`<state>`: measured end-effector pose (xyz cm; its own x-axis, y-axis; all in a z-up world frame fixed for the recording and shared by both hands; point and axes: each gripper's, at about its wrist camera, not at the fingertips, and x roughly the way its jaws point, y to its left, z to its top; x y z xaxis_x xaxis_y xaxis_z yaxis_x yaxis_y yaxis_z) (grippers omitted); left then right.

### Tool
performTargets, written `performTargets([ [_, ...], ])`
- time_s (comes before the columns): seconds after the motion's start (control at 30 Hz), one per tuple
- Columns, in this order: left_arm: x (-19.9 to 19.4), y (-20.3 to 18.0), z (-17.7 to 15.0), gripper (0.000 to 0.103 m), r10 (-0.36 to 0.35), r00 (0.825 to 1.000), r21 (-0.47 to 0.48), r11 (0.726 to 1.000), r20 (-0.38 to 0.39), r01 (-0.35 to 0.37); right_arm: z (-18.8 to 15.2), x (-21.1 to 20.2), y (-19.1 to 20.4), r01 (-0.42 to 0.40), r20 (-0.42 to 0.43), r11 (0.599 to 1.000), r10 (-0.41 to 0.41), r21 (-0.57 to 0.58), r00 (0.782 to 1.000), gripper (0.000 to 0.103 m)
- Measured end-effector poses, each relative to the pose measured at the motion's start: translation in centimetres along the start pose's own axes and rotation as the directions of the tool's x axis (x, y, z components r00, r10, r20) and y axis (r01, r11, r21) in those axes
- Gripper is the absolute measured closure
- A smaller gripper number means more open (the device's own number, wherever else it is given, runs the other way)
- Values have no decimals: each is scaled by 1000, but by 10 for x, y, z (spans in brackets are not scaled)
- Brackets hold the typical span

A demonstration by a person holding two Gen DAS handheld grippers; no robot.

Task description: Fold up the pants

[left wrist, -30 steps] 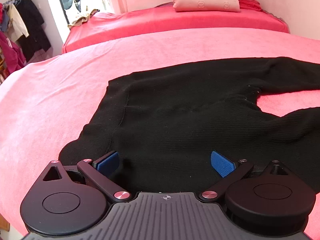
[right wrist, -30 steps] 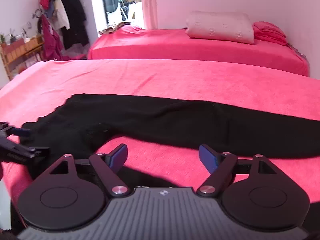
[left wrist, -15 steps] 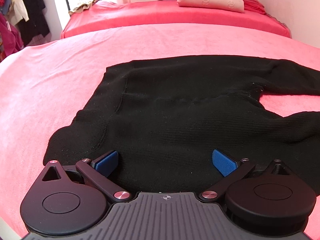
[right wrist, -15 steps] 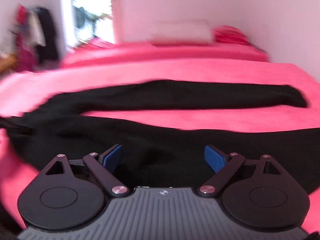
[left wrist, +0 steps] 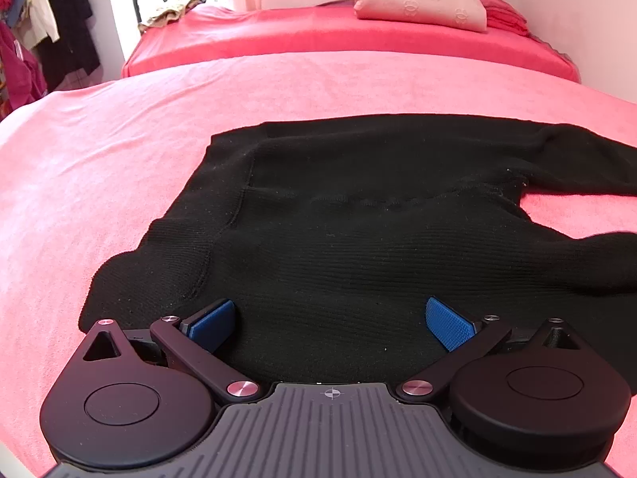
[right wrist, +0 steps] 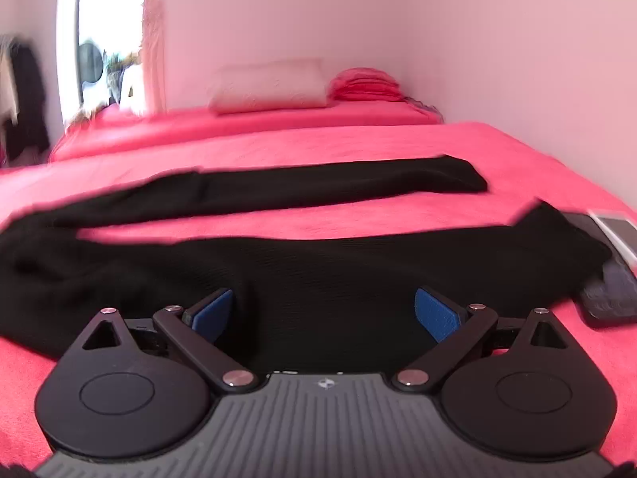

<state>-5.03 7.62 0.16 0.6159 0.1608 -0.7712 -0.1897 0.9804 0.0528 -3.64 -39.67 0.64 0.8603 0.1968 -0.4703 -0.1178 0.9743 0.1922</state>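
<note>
the black pants (left wrist: 358, 239) lie spread flat on the pink bed (left wrist: 119, 151), legs apart and unfolded. the left tool (left wrist: 330, 322) and right tool (right wrist: 324, 314) hover spread wide, gripping nothing; no fold made yet.

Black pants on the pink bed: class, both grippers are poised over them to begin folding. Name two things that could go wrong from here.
1. The near leg's end lies against a phone and some other flat things; dragging the black pants could pull them along.
2. The left gripper and right gripper are open over broad fabric, not an edge, so closing may pinch only one layer and bunch it.
</note>
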Motion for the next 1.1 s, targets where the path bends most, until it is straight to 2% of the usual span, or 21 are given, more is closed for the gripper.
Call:
performTargets([
  [0.13, -2, 4, 1, 0, -16, 1000, -15, 1000, 3, 16, 6, -9, 7, 78, 31, 996, -79, 32, 996, 7],
  [0.2, -7, 6, 0, 0, -27, 1000, -28, 999, 8, 27, 5, -15, 9, 71, 35, 995, -73, 65, 997, 12],
  [0.27, -16, 8, -2, 0, -41, 999, -27, 999, 13, 42, 5, -21, 8, 124, 31, 988, -128, 95, 991, 20],
  [0.37, -35, 14, -7, 0, -69, 997, -16, 997, 23, 70, 9, -23, -7, 269, -11, 952, -271, 147, 963, 29],
  [0.43, -49, 24, -9, 0, -112, 994, -53, 992, 16, 113, 7, -24, -18, 351, -69, 914, -344, 205, 936, 29],
  [0.5, -60, 37, -13, 0, -200, 980, -121, 972, 8, 199, 4, -22, -30, 354, -88, 897, -343, 267, 935, 28],
  [0.57, -63, 47, -18, 0, -292, 957, -189, 940, -4, 286, 5, -19, -33, 351, -70, 893, -345, 281, 936, 28],
  [0.63, -57, 52, -22, 0, -342, 940, -239, 915, -25, 326, 7, -11, -32, 339, -59, 901, -336, 271, 940, 28],
  [0.67, -51, 52, -23, 0, -342, 939, -262, 910, -38, 321, 8, -6, -32, 328, -47, 907, -327, 266, 944, 30],
  [0.7, -45, 53, -24, 0, -339, 939, -281, 908, -52, 312, 8, 0, -32, 322, -41, 910, -323, 259, 946, 34],
  [0.73, -40, 53, -25, 0, -340, 939, -293, 904, -54, 311, 9, 4, -32, 343, -39, 907, -344, 243, 938, 52],
  [0.77, -38, 52, -25, 0, -345, 938, -299, 900, -43, 318, 11, 6, -30, 376, -35, 902, -377, 214, 925, 84],
  [0.8, -39, 50, -24, 0, -354, 935, -302, 896, -37, 327, 12, 3, -30, 385, -32, 901, -386, 200, 922, 91],
  [0.83, -38, 48, -22, 0, -355, 934, -298, 896, -37, 329, 12, -4, -35, 371, -22, 900, -377, 230, 926, 91],
  [0.9, -36, 44, -19, 0, -343, 938, -277, 907, -46, 318, 8, -25, -48, 402, -3, 859, -423, 316, 906, 95],
  [0.93, -35, 43, -18, 0, -341, 939, -268, 910, -49, 317, 6, -28, -58, 403, -25, 847, -422, 346, 906, 94],
  [0.97, -34, 42, -18, 0, -344, 938, -261, 911, -50, 320, 5, -28, -64, 387, -71, 850, -389, 357, 919, 93],
  [1.0, -34, 41, -18, 0, -347, 937, -256, 911, -52, 323, 6, -30, -64, 380, -79, 862, -376, 336, 923, 90],
  [1.03, -33, 41, -17, 0, -347, 936, -253, 912, -53, 324, 10, -35, -58, 399, -78, 865, -395, 303, 915, 80],
  [1.07, -33, 41, -18, 0, -348, 936, -252, 912, -54, 325, 17, -43, -47, 420, -40, 869, -425, 261, 904, 72],
  [1.1, -33, 42, -18, 0, -350, 935, -252, 911, -52, 327, 24, -49, -34, 413, 27, 885, -428, 214, 903, 72],
])
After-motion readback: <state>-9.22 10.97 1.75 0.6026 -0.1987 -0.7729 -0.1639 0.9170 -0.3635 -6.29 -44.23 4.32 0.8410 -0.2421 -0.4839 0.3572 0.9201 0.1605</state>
